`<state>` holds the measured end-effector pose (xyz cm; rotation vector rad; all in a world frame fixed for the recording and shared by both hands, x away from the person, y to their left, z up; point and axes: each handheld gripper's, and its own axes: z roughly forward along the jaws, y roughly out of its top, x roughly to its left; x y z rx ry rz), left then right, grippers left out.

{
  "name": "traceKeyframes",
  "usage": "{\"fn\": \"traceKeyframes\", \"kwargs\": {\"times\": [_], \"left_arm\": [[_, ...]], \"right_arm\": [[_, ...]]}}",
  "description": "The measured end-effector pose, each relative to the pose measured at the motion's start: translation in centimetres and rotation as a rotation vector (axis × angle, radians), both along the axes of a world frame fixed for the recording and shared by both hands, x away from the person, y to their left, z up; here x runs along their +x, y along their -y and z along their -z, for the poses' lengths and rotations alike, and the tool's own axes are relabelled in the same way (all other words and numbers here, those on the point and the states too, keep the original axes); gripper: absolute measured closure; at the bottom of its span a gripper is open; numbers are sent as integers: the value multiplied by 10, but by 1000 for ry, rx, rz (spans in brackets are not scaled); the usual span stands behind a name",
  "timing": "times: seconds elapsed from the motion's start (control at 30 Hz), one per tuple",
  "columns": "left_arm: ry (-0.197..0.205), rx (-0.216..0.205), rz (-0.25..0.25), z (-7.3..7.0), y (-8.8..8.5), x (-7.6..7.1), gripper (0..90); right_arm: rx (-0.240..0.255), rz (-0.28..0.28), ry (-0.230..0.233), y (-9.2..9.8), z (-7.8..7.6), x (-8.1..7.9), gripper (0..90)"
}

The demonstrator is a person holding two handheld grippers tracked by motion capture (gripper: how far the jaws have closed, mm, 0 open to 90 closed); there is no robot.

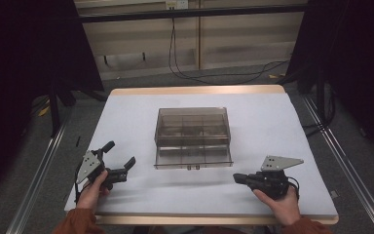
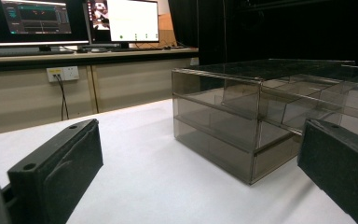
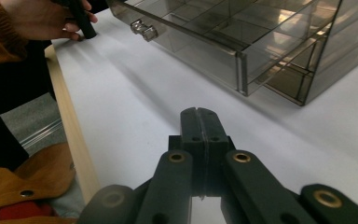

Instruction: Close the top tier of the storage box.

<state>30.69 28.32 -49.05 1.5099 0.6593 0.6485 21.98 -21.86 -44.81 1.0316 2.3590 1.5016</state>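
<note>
The smoky drawer box (image 1: 193, 138) sat mid-bench, long axis three-to-nine, its lower drawer pulled toward six. The left claw (image 1: 121, 159), at eight, gaped empty, aimed at two; the right claw (image 1: 237, 177), at five, lay level, clenched on nothing, pointing nine.

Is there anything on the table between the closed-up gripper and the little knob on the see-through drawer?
Nothing visible is in the way. The right gripper, jaws shut on nothing, sits off to the side of the drawer box. Between it and the drawer knob lies only bare white table. The left gripper is on the far side.
</note>
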Motion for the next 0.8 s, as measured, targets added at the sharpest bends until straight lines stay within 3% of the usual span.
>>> {"fn": "traceKeyframes", "kwargs": {"times": [0.8], "left_arm": [[1,1,-1,0,0,0,0]], "right_arm": [[-5,-143,-17,-41,2,-1,900]]}}
